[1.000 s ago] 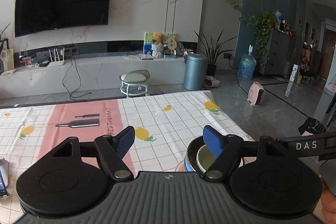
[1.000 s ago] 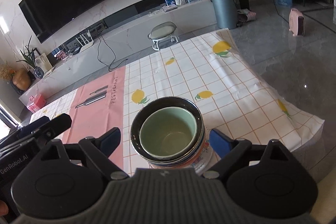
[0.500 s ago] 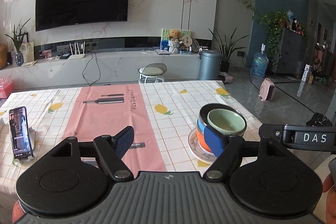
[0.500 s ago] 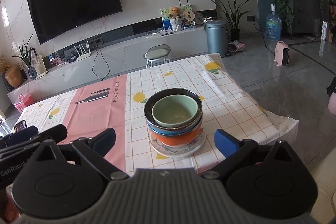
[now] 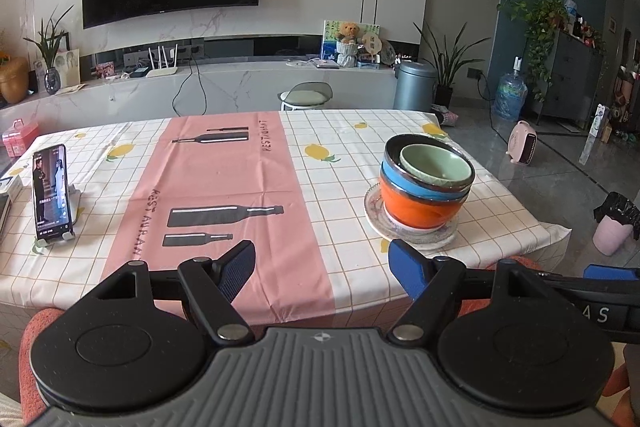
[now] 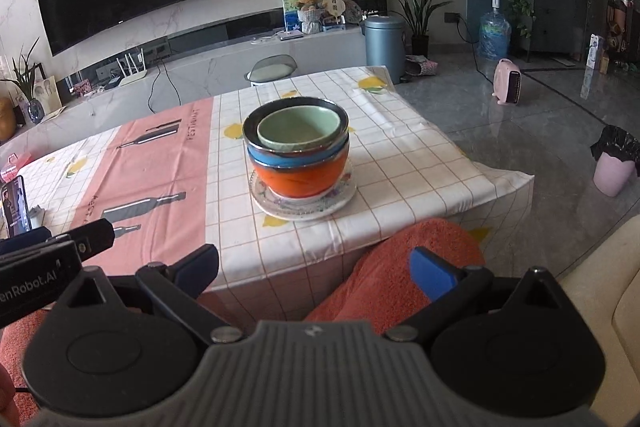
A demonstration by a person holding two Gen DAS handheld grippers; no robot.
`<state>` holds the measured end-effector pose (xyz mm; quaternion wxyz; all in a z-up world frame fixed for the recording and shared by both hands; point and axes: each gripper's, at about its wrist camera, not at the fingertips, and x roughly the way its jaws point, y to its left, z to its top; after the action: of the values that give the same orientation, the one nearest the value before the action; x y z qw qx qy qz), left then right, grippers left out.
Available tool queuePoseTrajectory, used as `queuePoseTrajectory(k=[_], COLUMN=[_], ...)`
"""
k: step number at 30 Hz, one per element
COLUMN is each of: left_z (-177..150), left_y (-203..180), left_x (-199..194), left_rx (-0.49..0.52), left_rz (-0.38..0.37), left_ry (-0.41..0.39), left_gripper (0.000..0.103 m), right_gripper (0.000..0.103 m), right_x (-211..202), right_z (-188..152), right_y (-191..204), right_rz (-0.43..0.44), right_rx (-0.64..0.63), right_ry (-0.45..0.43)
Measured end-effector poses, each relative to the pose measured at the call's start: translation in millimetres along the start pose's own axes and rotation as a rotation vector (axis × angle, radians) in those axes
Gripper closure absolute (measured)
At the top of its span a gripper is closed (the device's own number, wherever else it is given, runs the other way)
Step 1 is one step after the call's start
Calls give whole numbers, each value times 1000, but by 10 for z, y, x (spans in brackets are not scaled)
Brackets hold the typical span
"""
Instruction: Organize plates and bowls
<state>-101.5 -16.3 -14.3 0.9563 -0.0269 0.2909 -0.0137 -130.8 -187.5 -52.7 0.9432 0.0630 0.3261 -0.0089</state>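
A stack of bowls stands on a patterned plate [image 5: 412,233] [image 6: 304,209] at the right side of the table. An orange bowl [image 5: 416,205] [image 6: 300,177] is at the bottom, a blue one [image 5: 416,185] [image 6: 296,158] above it, and a pale green bowl [image 5: 434,165] [image 6: 298,129] nests on top inside a dark rim. My left gripper [image 5: 322,269] hangs open over the table's near edge, left of and short of the stack. My right gripper [image 6: 316,269] is open too, off the table over a knee in orange trousers [image 6: 396,267], nothing between its fingers.
A phone on a stand [image 5: 52,195] [image 6: 15,205] sits at the table's left side. The tablecloth [image 5: 224,195] has a pink middle strip. The table's right edge [image 6: 500,179] drops to the floor, where a pink bin [image 6: 614,167] and heater [image 6: 507,87] stand.
Both grippers have drawn back from the bowl stack toward the near edge, so it looks smaller and farther. The right gripper, which straddled the stack, now hangs off the table.
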Motion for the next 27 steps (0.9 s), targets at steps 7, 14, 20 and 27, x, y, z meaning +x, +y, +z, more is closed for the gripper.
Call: queuePoseTrajectory(k=[7, 14, 20, 27], left_z=[-22, -46, -41, -39], left_y=[70, 77, 80, 59], left_x=[18, -19, -39, -64], left_rx=[-30, -36, -39, -35], left_rz=[1, 1, 2, 5], left_ry=[14, -1, -6, -14], left_gripper=[14, 14, 14, 14], right_gripper=[3, 3, 3, 3], right_x=[-29, -68, -82, -93], right_z=[-68, -76, -78, -88], right_y=[125, 159, 173, 169], right_rz=[-3, -14, -14, -14], right_rx=[-62, -77, -85, -84], right_ry=[-15, -33, -37, -46])
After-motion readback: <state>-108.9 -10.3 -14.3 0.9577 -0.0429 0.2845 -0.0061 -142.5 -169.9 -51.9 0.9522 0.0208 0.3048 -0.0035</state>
